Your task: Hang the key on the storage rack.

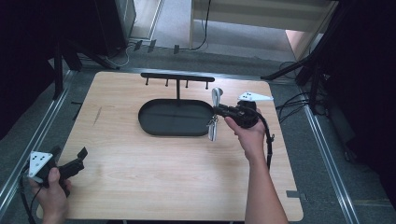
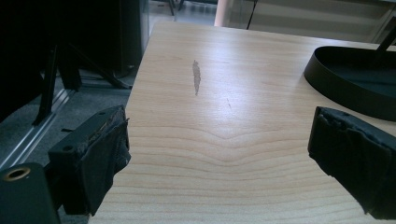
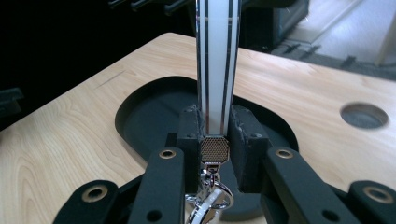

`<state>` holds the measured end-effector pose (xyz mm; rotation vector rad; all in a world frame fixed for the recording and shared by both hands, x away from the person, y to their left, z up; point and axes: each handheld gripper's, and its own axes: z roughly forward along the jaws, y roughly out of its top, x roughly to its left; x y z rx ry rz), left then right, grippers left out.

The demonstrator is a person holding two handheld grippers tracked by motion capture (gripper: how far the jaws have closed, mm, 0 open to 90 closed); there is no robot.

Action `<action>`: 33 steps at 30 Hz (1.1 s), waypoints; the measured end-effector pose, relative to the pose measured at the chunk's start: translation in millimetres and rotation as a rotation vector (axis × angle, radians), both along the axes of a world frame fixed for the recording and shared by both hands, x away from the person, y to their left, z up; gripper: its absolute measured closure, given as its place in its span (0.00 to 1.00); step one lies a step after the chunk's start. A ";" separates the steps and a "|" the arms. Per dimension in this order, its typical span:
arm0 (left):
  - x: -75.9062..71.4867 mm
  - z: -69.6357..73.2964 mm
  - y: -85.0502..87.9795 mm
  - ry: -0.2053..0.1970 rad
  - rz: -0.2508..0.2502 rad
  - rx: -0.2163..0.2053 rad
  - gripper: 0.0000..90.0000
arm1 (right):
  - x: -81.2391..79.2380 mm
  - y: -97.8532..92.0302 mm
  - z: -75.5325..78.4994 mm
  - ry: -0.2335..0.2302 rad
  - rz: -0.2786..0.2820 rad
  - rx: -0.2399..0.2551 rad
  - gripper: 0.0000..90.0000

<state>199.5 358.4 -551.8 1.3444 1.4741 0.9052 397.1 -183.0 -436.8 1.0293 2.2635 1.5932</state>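
The lanyard [image 3: 217, 70], pinched upright in the right gripper [image 3: 216, 135] near its metal clasp, hangs at the black tray's [image 1: 154, 122] right end, below the hook rail [image 1: 177, 76] behind; the left gripper [image 2: 219, 154] waits spread, well apart

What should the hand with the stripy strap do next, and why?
Probably lift the strap a bit higher and carry it toward the hook rack. The right gripper is shut on it just above its metal clip, over the black tray, and the rack's pegs look bare.
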 end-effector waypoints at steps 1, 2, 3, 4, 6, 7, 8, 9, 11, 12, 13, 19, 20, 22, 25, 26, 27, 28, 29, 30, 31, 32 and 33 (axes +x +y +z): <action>0.0 0.0 0.0 0.000 0.000 0.000 0.06 | 0.0 0.0 0.0 0.000 0.000 0.000 0.84; -0.2 -0.2 0.1 -0.007 0.002 -0.006 0.06 | 1.2 3.2 -1.3 -0.013 0.010 0.004 0.84; -0.3 -0.3 0.4 -0.008 0.000 -0.009 0.06 | 3.1 9.8 -3.6 -0.028 0.021 0.009 0.84; 0.1 -0.3 0.8 -0.007 0.001 -0.010 0.06 | 3.6 13.6 -4.4 -0.044 0.023 0.007 0.84; 0.1 -0.2 0.8 -0.007 0.001 -0.009 0.06 | 3.9 17.4 -4.6 -0.062 0.022 0.002 0.84; 0.1 -0.2 0.9 -0.005 0.003 -0.008 0.06 | 4.1 21.3 -4.5 -0.078 0.023 0.002 0.84; 0.2 -0.2 0.9 -0.007 0.003 -0.011 0.06 | 5.9 30.2 -3.1 -0.095 0.040 0.003 0.84; 0.2 -0.2 0.9 -0.007 0.003 -0.011 0.06 | 5.9 30.2 -3.1 -0.095 0.040 0.003 0.84; 0.0 -0.3 1.0 -0.008 0.003 -0.012 0.06 | 7.8 42.8 -2.2 -0.109 0.061 0.004 0.84; 0.0 -0.3 1.4 -0.007 0.003 -0.012 0.06 | 8.6 47.1 -2.2 -0.106 0.066 0.014 0.84; 0.0 -0.3 1.4 -0.007 0.003 -0.012 0.06 | 8.6 47.1 -2.2 -0.106 0.066 0.014 0.84; -0.2 -0.3 1.4 -0.010 0.003 -0.015 0.06 | 14.0 72.0 -9.0 -0.109 0.112 0.044 0.84; -0.2 -0.3 1.4 -0.009 0.004 -0.015 0.06 | 14.5 74.7 -10.7 -0.108 0.116 0.043 0.84; 0.0 -0.3 1.9 -0.009 0.003 -0.018 0.06 | 14.9 79.3 -13.4 -0.108 0.128 0.037 0.84; -0.1 -0.5 3.1 -0.009 0.003 -0.030 0.06 | 15.5 83.2 -14.7 -0.105 0.136 0.044 0.84; 0.1 -0.5 3.4 -0.010 0.008 -0.037 0.06 | 16.4 86.2 -14.9 -0.103 0.140 0.053 0.84; 0.1 -0.5 3.4 -0.010 0.008 -0.037 0.06 | 16.4 86.2 -14.9 -0.103 0.140 0.053 0.84; 0.1 -0.6 3.5 -0.009 0.009 -0.038 0.06 | 17.1 87.5 -15.1 -0.105 0.141 0.054 0.84; 0.2 -0.5 3.5 -0.008 0.010 -0.038 0.06 | 17.8 89.0 -15.4 -0.106 0.143 0.059 0.84; 0.3 -0.5 3.5 -0.009 0.010 -0.037 0.06 | 18.4 90.4 -15.8 -0.103 0.147 0.062 0.84; 0.3 -0.5 3.5 -0.009 0.009 -0.036 0.06 | 19.3 91.8 -16.4 -0.104 0.151 0.062 0.84; 0.3 -0.6 3.4 -0.010 0.010 -0.037 0.06 | 19.8 93.7 -17.3 -0.099 0.151 0.058 0.84; 0.3 -0.5 3.4 -0.009 0.011 -0.037 0.06 | 20.4 94.8 -17.9 -0.098 0.150 0.055 0.84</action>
